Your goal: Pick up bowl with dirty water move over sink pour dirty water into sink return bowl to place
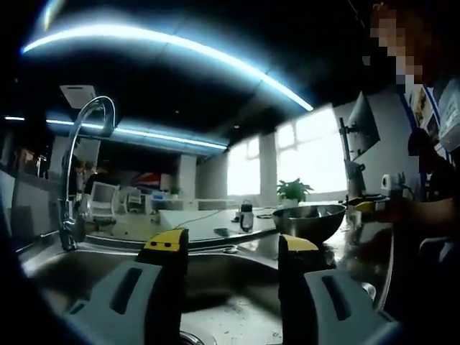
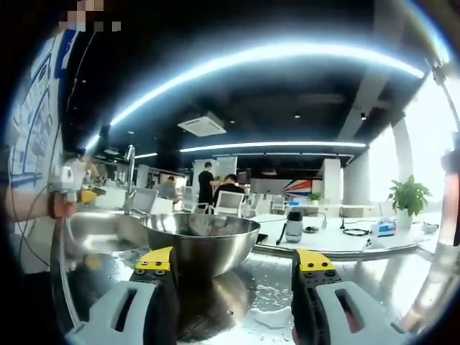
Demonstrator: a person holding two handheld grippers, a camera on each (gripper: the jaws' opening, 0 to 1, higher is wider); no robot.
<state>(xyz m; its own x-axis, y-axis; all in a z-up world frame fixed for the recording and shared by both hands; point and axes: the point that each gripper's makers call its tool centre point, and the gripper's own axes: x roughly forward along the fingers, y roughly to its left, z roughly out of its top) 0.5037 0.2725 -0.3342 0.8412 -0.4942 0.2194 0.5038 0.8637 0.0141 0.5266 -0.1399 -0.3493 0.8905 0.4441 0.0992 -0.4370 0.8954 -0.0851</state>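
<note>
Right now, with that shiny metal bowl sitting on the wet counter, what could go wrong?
1. The wet steel counter has drops and puddles on it, so the shiny round metal bowl could slide when the open right gripper closes on it.
2. Whether the bowl is full cannot be seen; tipping it early could spill before it is over the steel sink.
3. The curved chrome tap stands over the sink, so the bowl might bump it.
</note>
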